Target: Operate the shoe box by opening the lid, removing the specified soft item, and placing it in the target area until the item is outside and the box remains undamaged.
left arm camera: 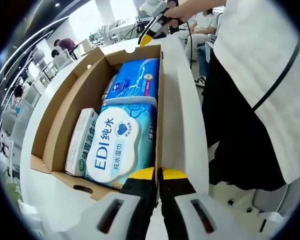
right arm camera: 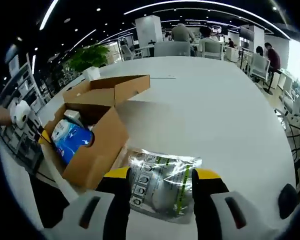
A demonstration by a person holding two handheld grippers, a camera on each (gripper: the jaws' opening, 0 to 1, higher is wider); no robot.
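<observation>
The right gripper (right arm camera: 160, 186) stood wide open astride the pouch (right arm camera: 162, 185), already on the table (right arm camera: 215, 110) beside the box (right arm camera: 92, 145). The left gripper (left arm camera: 158, 181) seemingly pinched the box wall; a tug could tear it.

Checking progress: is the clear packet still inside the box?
No, the clear packet lies on the white table beside the box.

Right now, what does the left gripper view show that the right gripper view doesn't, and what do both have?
Left gripper view alone: the EDI wipes pack, a green-lettered box beside it, and the left gripper shut at the shoe box's edge.
Right gripper view alone: a clear plastic bag lying on the table between the open right gripper's jaws.
Both: the open shoe box and a blue pack inside.
</observation>
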